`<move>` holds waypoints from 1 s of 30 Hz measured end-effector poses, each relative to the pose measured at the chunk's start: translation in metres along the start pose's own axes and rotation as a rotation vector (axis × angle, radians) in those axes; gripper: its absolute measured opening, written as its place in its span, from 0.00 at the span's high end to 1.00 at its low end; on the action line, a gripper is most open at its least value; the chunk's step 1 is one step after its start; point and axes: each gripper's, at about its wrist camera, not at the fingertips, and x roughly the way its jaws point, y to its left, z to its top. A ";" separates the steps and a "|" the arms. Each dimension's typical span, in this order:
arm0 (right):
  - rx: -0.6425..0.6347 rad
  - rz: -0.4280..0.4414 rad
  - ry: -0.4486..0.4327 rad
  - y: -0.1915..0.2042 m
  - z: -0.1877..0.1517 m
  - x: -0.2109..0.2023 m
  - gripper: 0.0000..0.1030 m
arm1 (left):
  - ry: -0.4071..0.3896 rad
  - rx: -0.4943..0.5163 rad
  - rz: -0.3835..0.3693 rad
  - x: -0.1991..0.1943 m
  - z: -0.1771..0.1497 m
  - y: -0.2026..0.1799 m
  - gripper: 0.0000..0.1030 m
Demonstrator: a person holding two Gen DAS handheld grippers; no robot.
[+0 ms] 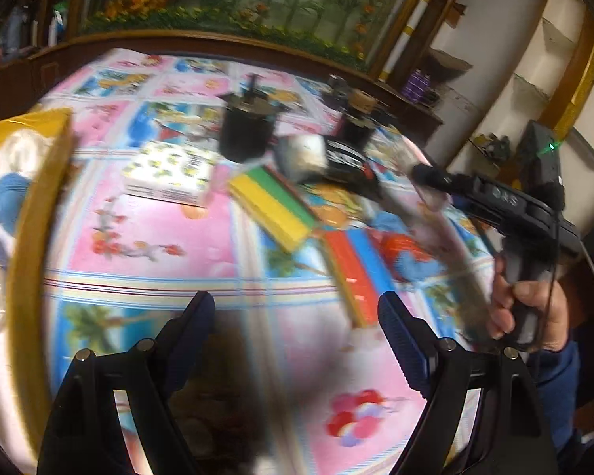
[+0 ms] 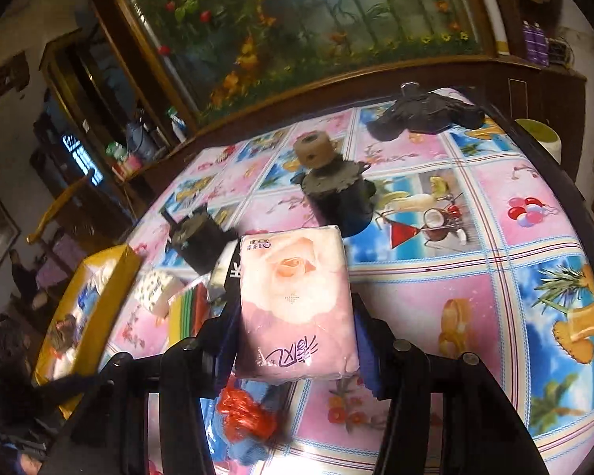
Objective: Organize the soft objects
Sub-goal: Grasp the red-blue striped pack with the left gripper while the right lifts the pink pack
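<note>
Items, left to right, as placed relative to each gripper.

Left wrist view:
- Yellow box (image 1: 39, 206): far left of the left gripper, open-topped, pale and blue soft contents inside.
- Patterned tissue pack (image 1: 170, 176): ahead and slightly left, flat on the tablecloth (image 1: 150, 237).
- Left gripper (image 1: 297, 316): fingers spread wide, nothing between them, above the cloth.
- Yellow-green sponge (image 1: 273, 206): ahead, between the finger lines.
- Red-blue sponge (image 1: 354, 273): just ahead of the right finger.
- Right gripper (image 1: 309, 158): ahead and right, blurred.

Right wrist view:
- Yellow box (image 2: 95, 301): left of the right gripper.
- Patterned tissue pack (image 2: 158, 289): ahead-left, beside the box.
- Black pot (image 2: 202, 241): ahead-left, beyond the pack.
- Right gripper (image 2: 297, 336): fingers clamped on the pink tissue pack (image 2: 297, 301), which is held clear of the cloth, rose print upward.
- Red plastic bag (image 2: 245, 415): beneath the gripper, on the cloth.
- Lidded black pot (image 2: 338, 194): straight ahead, tan roll on top.
- Dark cloth (image 2: 427, 114): far ahead-right.
</note>
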 end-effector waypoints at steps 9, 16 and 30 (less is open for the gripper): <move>0.039 0.036 -0.058 -0.007 0.007 -0.015 0.47 | 0.113 0.059 0.025 0.048 0.009 -0.046 0.13; 0.029 0.037 -0.068 -0.005 0.007 -0.017 0.47 | 0.113 0.080 0.114 0.073 0.016 -0.056 0.13; -0.010 0.037 -0.070 0.003 0.003 -0.015 0.46 | 0.063 0.137 0.223 0.044 0.005 -0.018 0.49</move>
